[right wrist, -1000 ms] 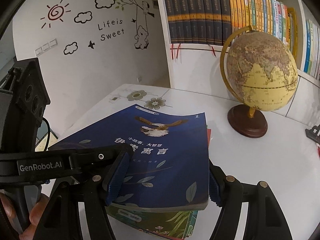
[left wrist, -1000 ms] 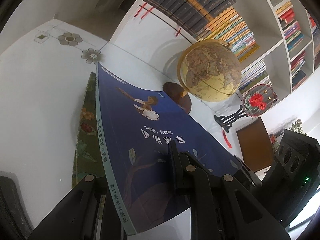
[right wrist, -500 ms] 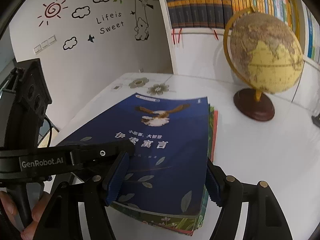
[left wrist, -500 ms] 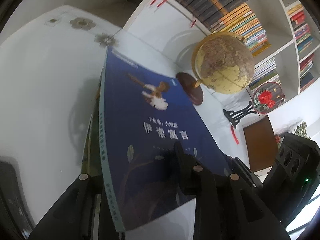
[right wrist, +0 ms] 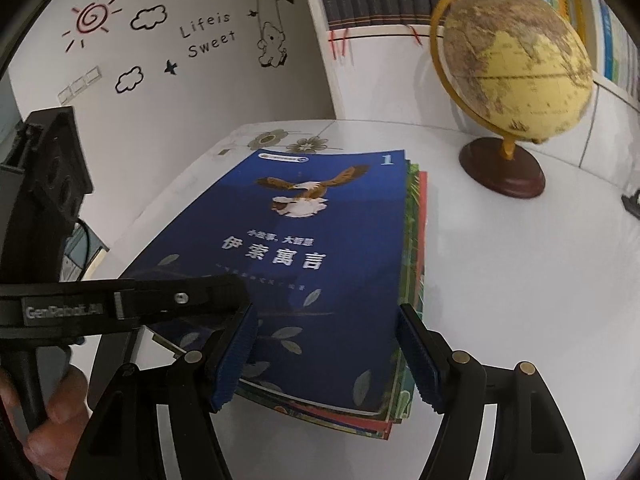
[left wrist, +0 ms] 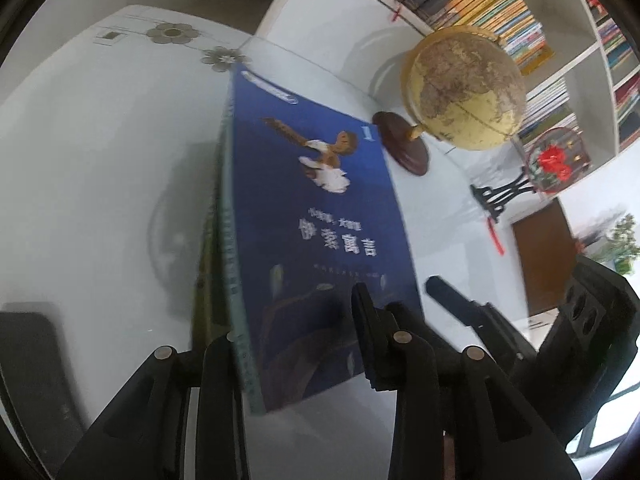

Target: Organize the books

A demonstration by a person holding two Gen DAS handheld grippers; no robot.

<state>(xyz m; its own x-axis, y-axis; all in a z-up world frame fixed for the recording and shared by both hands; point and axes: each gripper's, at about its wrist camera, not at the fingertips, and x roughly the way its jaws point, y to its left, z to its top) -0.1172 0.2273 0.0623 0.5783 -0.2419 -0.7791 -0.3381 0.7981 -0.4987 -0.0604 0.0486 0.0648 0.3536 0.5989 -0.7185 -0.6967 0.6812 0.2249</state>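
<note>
- Blue book [right wrist: 320, 264] tops the stack [right wrist: 416, 240] on the bench [right wrist: 520, 280]; its near edge lies between both jaws.
- Left gripper [left wrist: 296, 336] – jaws just eased apart, spine between them.
- Right gripper [right wrist: 326, 354] – wide, angled down, gripping nothing; bare bench rightward.

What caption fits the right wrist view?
Open right gripper straddling a blue book atop a stack, globe behind.

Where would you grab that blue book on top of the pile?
By the near short edge of the blue book, coming from the front: it lies flat on the pile, and that edge overhangs slightly, so one claw finger could slip beneath the cover.
</note>
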